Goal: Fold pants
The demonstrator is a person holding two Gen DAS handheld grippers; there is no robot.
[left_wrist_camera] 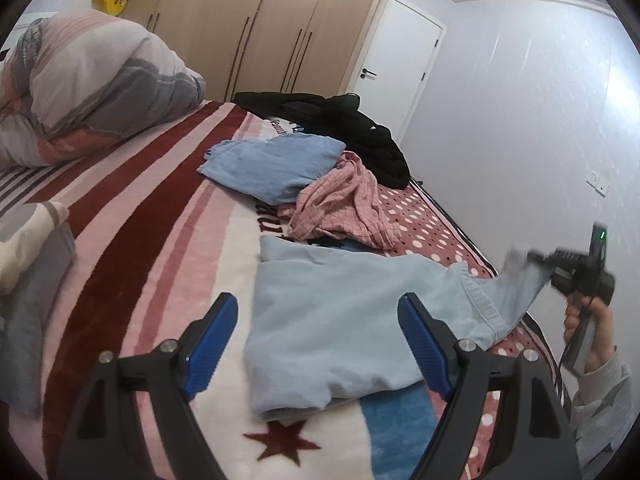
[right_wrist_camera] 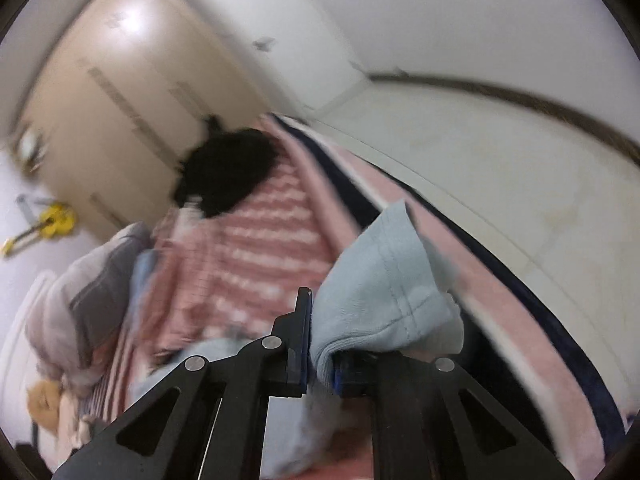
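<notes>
Light blue pants (left_wrist_camera: pixel 340 312) lie spread on the striped blanket (left_wrist_camera: pixel 132 240) of the bed. My left gripper (left_wrist_camera: pixel 320 340) hovers just above their near part, open, blue pads on either side of the cloth and not touching it. At the bed's right edge a hand holds my right gripper (left_wrist_camera: pixel 536 264), shut on one end of the pants and lifting it off the blanket. In the blurred right wrist view, the right gripper (right_wrist_camera: pixel 320 332) pinches a fold of the light blue pants (right_wrist_camera: pixel 384 280) between its pads.
Behind the pants lie a pink checked garment (left_wrist_camera: pixel 340 208), a blue garment (left_wrist_camera: pixel 272 164) and a black garment (left_wrist_camera: pixel 352 132). A bunched duvet (left_wrist_camera: pixel 92 80) fills the far left. Wardrobe (left_wrist_camera: pixel 256 20) and door (left_wrist_camera: pixel 396 52) stand beyond; the bed's edge (left_wrist_camera: pixel 472 240) runs along the right.
</notes>
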